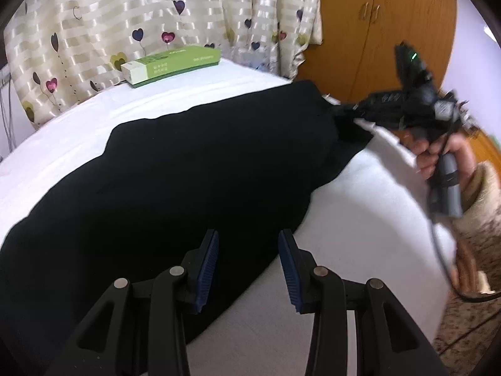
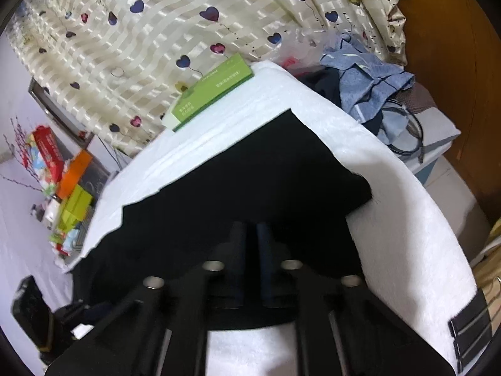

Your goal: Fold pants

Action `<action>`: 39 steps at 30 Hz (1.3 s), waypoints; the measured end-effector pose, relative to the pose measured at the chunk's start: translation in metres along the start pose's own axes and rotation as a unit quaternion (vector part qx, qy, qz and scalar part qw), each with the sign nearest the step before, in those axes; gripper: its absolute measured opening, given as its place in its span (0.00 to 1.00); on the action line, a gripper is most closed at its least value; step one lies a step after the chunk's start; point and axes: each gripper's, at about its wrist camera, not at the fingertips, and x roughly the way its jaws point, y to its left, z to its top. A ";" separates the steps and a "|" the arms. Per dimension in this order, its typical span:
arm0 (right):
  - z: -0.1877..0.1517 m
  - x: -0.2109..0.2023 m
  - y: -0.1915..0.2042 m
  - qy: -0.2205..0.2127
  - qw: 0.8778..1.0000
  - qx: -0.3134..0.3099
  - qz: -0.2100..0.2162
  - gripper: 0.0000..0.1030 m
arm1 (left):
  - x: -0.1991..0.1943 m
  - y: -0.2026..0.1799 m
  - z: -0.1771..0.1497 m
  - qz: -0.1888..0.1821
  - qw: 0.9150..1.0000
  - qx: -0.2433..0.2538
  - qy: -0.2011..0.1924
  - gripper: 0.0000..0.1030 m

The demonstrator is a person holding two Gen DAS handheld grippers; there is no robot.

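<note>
The black pants (image 1: pixel 175 169) sprawl across the white table (image 1: pixel 360 219), filling centre frame. The right gripper (image 2: pixel 250 238), pressed together, pinches their near edge; the left gripper (image 1: pixel 247 266) hovers spread at lower centre. Best lift both ends evenly.

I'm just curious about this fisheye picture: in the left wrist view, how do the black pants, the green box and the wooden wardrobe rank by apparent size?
1. black pants, largest
2. wooden wardrobe
3. green box, smallest

The pants lie nearest the camera, which exaggerates them.
</note>
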 end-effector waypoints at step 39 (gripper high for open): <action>0.006 -0.007 -0.044 -0.008 0.991 0.119 0.057 0.37 | -0.036 0.012 0.012 0.011 0.998 -0.031 -0.062 0.08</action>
